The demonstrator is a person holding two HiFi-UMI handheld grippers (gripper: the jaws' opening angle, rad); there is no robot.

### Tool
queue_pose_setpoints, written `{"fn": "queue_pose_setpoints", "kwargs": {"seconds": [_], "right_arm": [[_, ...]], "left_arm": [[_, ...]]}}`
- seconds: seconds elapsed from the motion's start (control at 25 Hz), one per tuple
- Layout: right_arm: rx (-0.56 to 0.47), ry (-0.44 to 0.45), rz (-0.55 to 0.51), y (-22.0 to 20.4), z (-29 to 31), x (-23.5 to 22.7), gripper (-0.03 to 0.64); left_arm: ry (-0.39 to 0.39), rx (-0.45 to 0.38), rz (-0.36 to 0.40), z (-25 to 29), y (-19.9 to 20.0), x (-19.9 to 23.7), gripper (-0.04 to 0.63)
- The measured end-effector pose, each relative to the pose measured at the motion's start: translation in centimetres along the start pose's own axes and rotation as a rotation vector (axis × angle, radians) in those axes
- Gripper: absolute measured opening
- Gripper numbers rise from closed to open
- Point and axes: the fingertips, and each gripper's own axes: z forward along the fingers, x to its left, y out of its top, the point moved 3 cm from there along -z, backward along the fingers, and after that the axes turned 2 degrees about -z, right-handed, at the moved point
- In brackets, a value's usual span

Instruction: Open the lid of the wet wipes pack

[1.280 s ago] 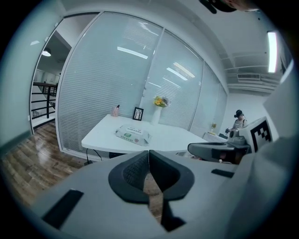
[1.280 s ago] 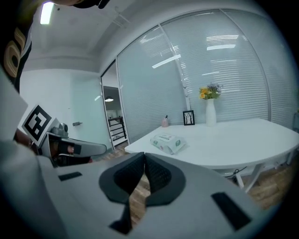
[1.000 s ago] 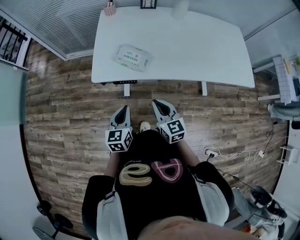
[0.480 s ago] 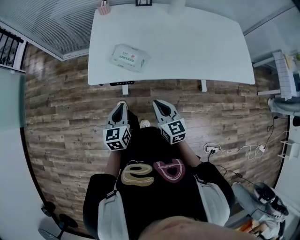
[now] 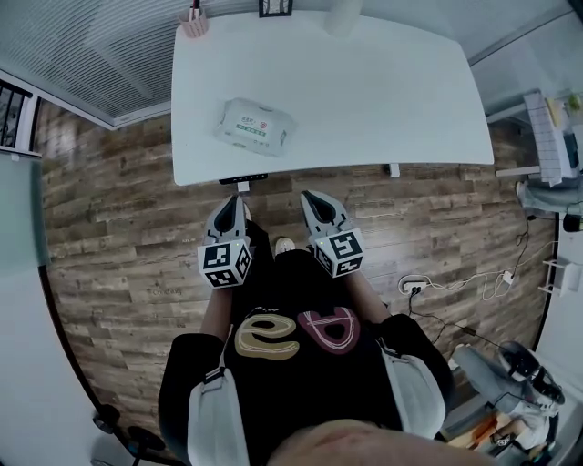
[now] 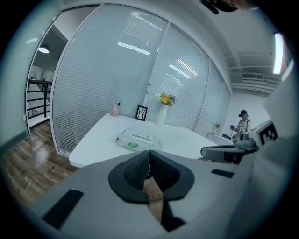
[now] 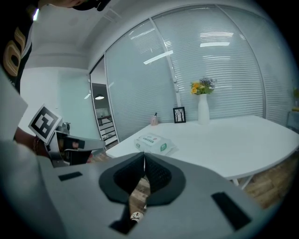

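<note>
The wet wipes pack (image 5: 255, 126) is white with a green label and lies flat on the white table (image 5: 383, 100), near its front left edge. It also shows ahead in the left gripper view (image 6: 138, 139) and the right gripper view (image 7: 153, 142). Its lid looks closed. My left gripper (image 5: 228, 206) is held in front of the table edge, short of the pack, jaws shut and empty (image 6: 148, 156). My right gripper (image 5: 314, 199) is beside it to the right, also shut with nothing held (image 7: 144, 161).
At the table's far edge stand a pink holder (image 5: 194, 22), a small picture frame (image 5: 274, 8) and a white vase with flowers (image 7: 202, 108). Wooden floor (image 5: 118, 237) lies below. A glass wall with blinds runs behind the table. A person (image 6: 241, 125) stands far right.
Both grippers have moved forward toward the table's front edge. The table and the pack now sit closer to them in the head view.
</note>
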Motion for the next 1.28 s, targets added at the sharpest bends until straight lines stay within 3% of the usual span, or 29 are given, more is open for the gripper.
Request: {"fn": "queue_pose_setpoints", "kwargs": {"seconds": [0.4, 0.6, 0.88, 1.28], "right_arm": [[0.009, -0.062, -0.020, 3.2, 7.5, 1.1, 0.014], [0.035, -0.094, -0.084, 4.5, 10.6, 1.3, 0.014], [0.060, -0.173, -0.116, 6.1, 14.2, 0.5, 0.014], [0.132, -0.154, -0.244, 7.4, 17.1, 0.7, 0.015]], "left_arm": [[-0.079, 0.045, 0.023, 5.9, 4.2, 6.0, 0.018], [-0.145, 0.054, 0.055, 8.5, 6.1, 7.9, 0.018], [-0.233, 0.117, 0.082, 11.4, 6.6, 9.5, 0.018], [-0.274, 0.152, 0.154, 14.0, 7.7, 10.5, 0.018]]}}
